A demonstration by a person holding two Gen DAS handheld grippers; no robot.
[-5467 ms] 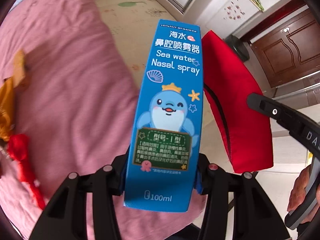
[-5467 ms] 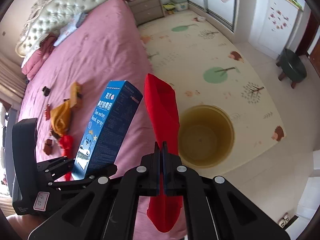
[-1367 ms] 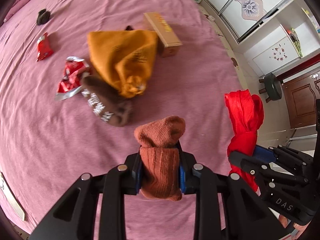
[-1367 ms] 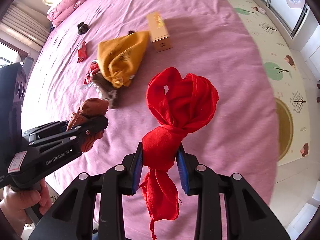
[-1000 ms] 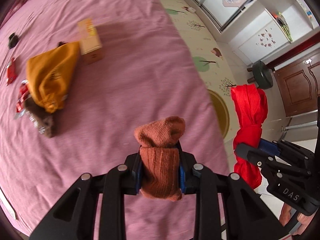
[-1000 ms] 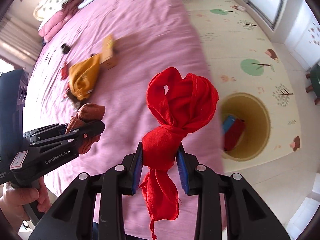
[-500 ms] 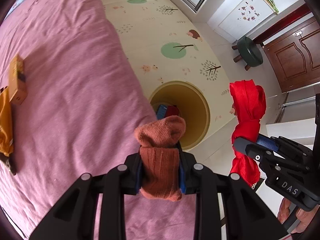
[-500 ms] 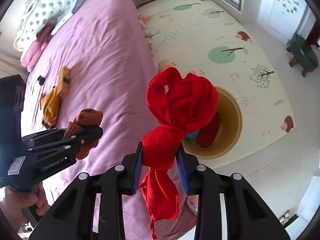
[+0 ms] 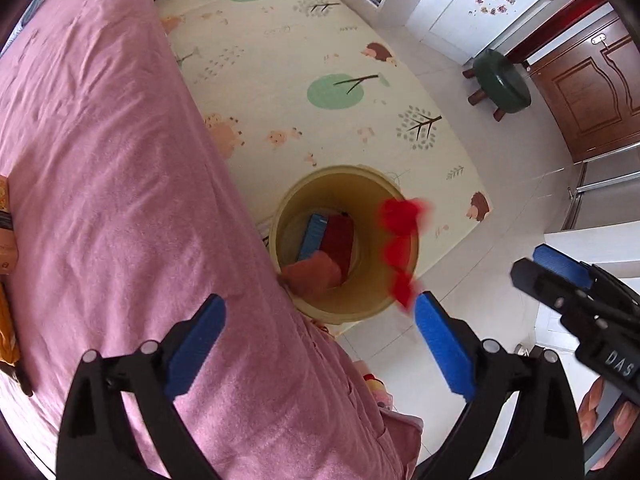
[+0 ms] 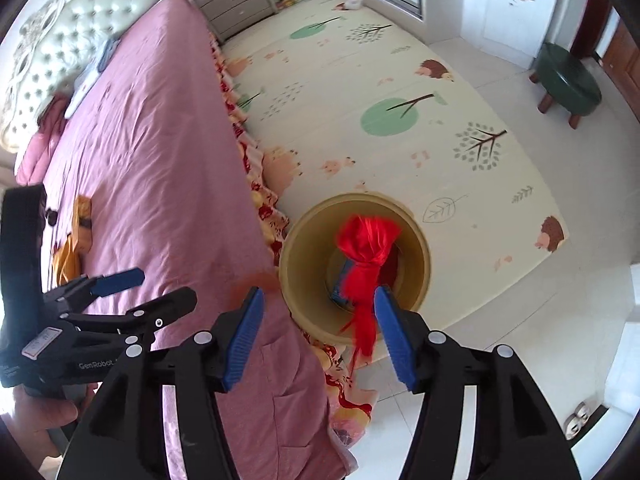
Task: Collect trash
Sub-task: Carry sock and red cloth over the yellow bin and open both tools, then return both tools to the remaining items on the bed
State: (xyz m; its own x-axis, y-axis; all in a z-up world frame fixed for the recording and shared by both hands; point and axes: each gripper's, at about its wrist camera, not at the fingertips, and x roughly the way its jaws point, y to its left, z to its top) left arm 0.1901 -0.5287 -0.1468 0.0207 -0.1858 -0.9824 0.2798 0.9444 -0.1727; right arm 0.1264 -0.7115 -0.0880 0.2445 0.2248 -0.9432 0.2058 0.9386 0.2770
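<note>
Because both hands hang over the bin [image 10: 416, 240] beside the bed's edge, the opening left gripper [image 9: 320, 344] and right gripper [image 10: 320, 332] (nothing pinched) let sock [image 9: 314, 274] and red cloth [image 10: 366, 252] drop inside.

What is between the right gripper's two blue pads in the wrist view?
In the right wrist view the red cloth hangs loose between the opening right gripper, blurred, over the yellow bin.

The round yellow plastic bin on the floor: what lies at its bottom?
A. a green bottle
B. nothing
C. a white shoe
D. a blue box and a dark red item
D: inside the round yellow plastic bin, a blue box lies beside a dark red item.
</note>
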